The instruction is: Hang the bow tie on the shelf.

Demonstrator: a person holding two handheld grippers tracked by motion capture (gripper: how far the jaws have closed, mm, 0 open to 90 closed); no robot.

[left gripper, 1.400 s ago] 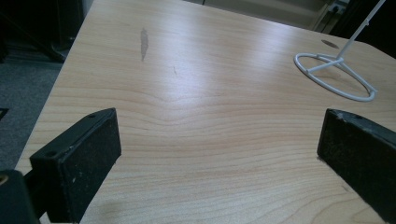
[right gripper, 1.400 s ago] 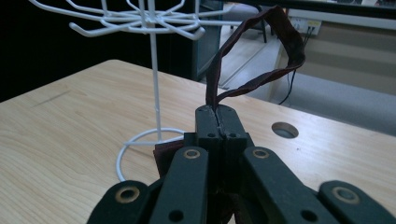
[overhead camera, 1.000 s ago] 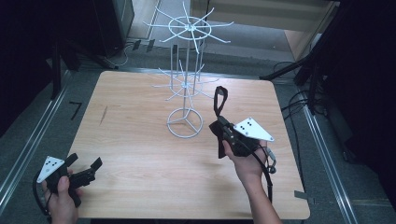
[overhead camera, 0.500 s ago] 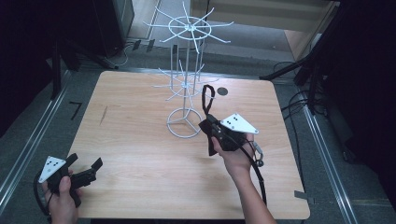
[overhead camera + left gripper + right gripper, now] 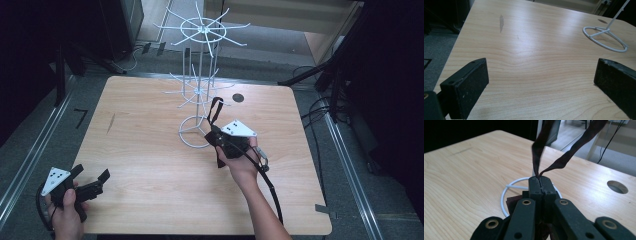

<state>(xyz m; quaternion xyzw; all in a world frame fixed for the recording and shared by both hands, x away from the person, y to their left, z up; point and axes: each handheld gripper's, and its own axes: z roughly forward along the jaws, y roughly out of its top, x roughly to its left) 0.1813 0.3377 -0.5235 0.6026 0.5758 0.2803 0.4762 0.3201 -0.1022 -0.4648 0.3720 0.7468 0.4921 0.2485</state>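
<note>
A dark maroon strap loop (image 5: 215, 111) stands up from my right gripper (image 5: 211, 134), whose jaws are shut on its lower end. In the right gripper view the strap (image 5: 567, 157) splits into two bands above the closed jaw tips of the right gripper (image 5: 541, 181), and a dark piece (image 5: 511, 203) hangs below them. The gripper sits beside the ring base of a white wire display stand (image 5: 193, 136), with the ring (image 5: 504, 193) just beyond the jaws. My left gripper (image 5: 91, 174) rests near the table's front left corner, open and holding nothing; the left gripper (image 5: 541, 82) has bare wood between its jaws.
The stand's pole (image 5: 200, 70) carries two tiers of thin wire hooks above the wooden table (image 5: 145, 110). A round hole (image 5: 238, 98) is in the tabletop behind the stand. Its ring base (image 5: 605, 40) lies far right in the left gripper view. Dark equipment and cables surround the table.
My right gripper has moved left and lower with the strap, closing in on the stand's ring base. The left gripper has stayed where it was.
</note>
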